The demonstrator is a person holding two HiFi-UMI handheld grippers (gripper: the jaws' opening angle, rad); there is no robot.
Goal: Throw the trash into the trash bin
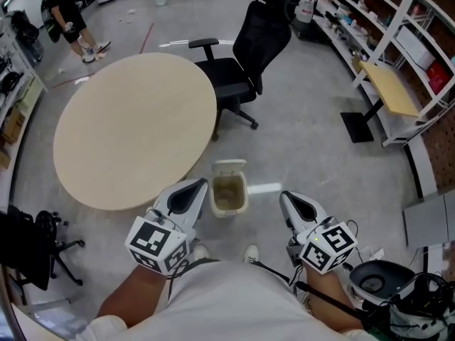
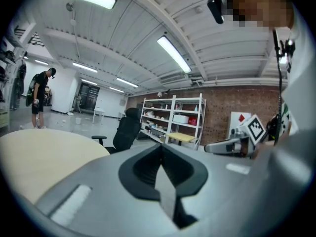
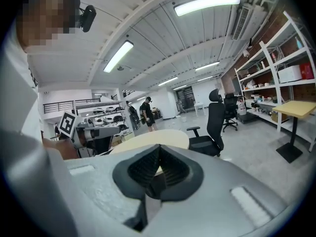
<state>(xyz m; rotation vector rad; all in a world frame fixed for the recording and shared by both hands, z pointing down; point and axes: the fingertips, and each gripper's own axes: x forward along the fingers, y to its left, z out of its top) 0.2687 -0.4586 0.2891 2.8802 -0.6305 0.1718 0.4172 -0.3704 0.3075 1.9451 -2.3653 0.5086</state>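
Observation:
A small beige trash bin (image 1: pixel 229 194) stands on the grey floor with its lid tipped back, just off the round table's near edge. My left gripper (image 1: pixel 197 185) hovers beside the bin's left side, and my right gripper (image 1: pixel 286 197) is a little to the bin's right. In the left gripper view the left gripper (image 2: pixel 161 149) has its jaws together with nothing between them. The right gripper (image 3: pixel 159 152) looks the same in its own view, jaws together and bare. No trash shows in either gripper. Each gripper view points out level over the room, so the bin is hidden there.
A round beige table (image 1: pixel 135 126) fills the left. A black office chair (image 1: pixel 242 55) stands behind it. Shelves (image 1: pixel 384 20) and a small yellow desk (image 1: pixel 389 89) line the right wall. A white strip (image 1: pixel 264 188) lies on the floor by the bin. A person (image 1: pixel 67 16) stands far off.

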